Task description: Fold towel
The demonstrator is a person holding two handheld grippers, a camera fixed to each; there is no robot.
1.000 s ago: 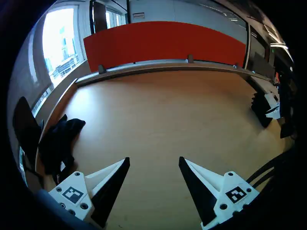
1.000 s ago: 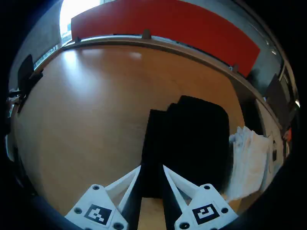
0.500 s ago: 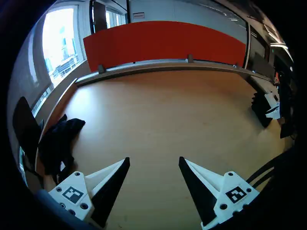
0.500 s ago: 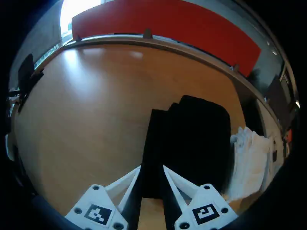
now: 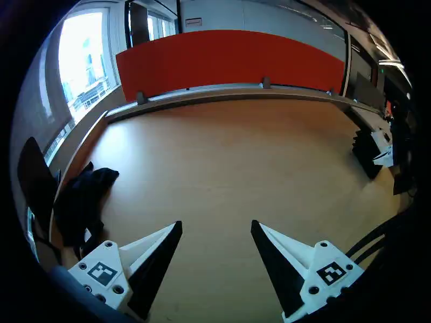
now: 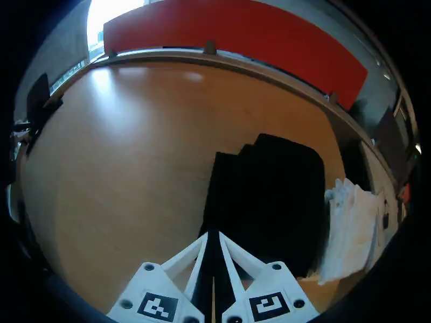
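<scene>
While left tongs (image 5: 215,222) gape over wooden table (image 5: 231,145) | right tongs (image 6: 214,234) pinch black towel (image 6: 269,194) | red partition (image 5: 231,56) behind

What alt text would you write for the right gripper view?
The right gripper has its white fingers shut on the near edge of a black folded towel on a light wooden table. A crumpled white cloth lies right of the towel.
</scene>
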